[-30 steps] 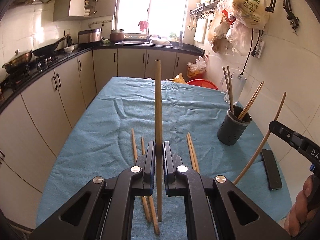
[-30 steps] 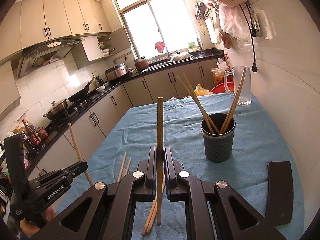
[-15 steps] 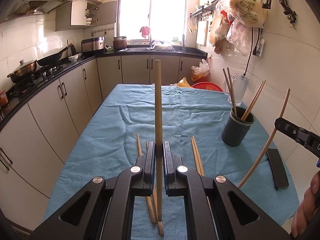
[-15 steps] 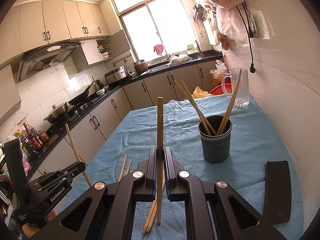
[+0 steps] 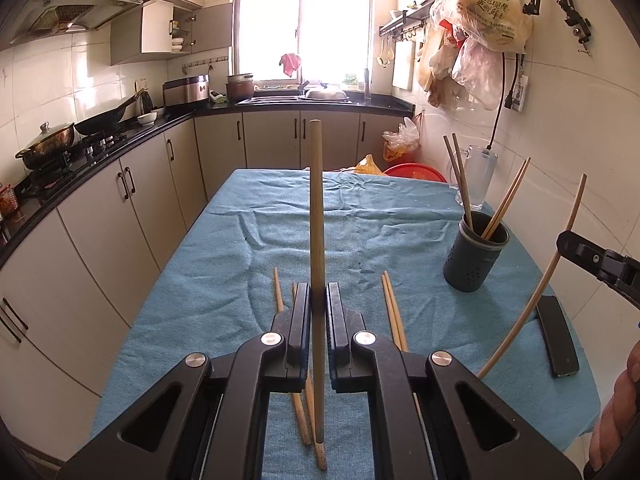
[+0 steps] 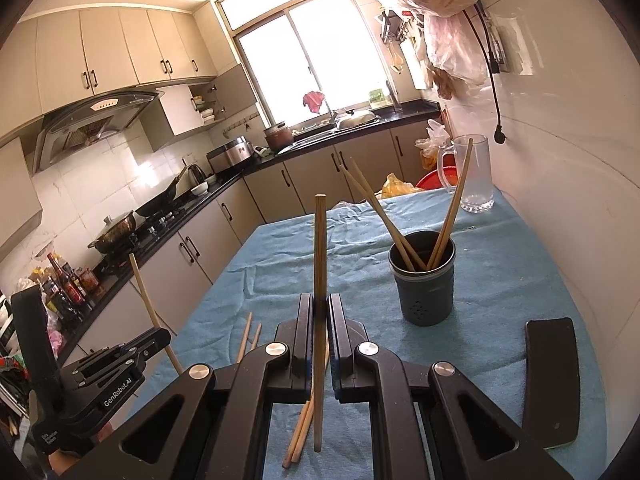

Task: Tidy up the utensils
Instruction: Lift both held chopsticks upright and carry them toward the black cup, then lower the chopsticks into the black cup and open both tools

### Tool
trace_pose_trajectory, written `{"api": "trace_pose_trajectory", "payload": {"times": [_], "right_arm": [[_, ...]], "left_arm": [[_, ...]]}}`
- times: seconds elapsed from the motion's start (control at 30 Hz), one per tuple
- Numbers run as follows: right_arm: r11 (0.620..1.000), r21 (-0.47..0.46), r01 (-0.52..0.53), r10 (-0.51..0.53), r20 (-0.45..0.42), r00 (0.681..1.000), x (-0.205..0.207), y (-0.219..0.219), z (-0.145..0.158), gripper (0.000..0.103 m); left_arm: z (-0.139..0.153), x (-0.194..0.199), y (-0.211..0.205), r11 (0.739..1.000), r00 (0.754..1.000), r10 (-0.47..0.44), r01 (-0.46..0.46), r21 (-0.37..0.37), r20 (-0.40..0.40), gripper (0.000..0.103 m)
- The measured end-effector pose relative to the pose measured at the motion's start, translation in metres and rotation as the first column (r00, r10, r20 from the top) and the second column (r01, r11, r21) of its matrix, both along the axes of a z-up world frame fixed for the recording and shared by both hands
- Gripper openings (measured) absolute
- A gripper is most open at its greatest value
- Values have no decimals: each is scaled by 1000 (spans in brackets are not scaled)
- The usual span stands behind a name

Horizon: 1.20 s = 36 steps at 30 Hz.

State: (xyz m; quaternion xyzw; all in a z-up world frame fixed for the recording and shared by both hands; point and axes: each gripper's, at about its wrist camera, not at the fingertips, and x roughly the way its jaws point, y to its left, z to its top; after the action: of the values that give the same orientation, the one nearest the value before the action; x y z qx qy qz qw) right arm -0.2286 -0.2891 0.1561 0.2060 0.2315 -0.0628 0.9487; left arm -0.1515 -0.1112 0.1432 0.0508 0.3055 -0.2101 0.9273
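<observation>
Chopsticks are the business here, and each hand has one. Nearest, in the left wrist view, the left gripper point(image 5: 318, 312) has its fingers closed onto a single bamboo chopstick point(image 5: 316, 216), pinched a little below its middle so the stick stands upright toward 12 o'clock. The right gripper point(image 6: 319, 320) holds a second chopstick point(image 6: 320, 256) the same way, fingers shut on it at about the same height.

Just beyond the fingers, loose chopsticks point(image 5: 390, 304) lie flat on the blue cloth of the desk point(image 5: 224, 264), some at 11 o'clock and a pair at 1 o'clock. Further out at 2 o'clock stands the dark holder cup point(image 5: 476, 256), with several sticks already leaning in it. A black flat object point(image 5: 557, 336) lies at 3 o'clock, and a glass mug point(image 5: 477, 178) stands behind the cup.

I'd judge these sticks light, stiff and smooth (likely to pivot in a narrow pinch). A grip near the middle suits carrying; the thin tip should enter the cup first, and gently, since the cup looks light enough to tip.
</observation>
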Motion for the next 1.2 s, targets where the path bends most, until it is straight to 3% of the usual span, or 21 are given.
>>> {"api": "trace_pose_trajectory", "payload": {"times": [0.63,0.93,1.2], "right_arm": [[998,23,50,-51,32,998,-15,-18,7,7],[992,25,127,-128,83,988,-31,-45,27,7],[975,41,217,-220,135,966,-37,-82,51,7]], "left_arm": [[3,3,-7,1000,999,-30,30,5,-14,7],[34,22,-15,978,985,-150,134,-159,-90,7],[72,43,-57,949,977,-204,180,-259,-68,7]]}}
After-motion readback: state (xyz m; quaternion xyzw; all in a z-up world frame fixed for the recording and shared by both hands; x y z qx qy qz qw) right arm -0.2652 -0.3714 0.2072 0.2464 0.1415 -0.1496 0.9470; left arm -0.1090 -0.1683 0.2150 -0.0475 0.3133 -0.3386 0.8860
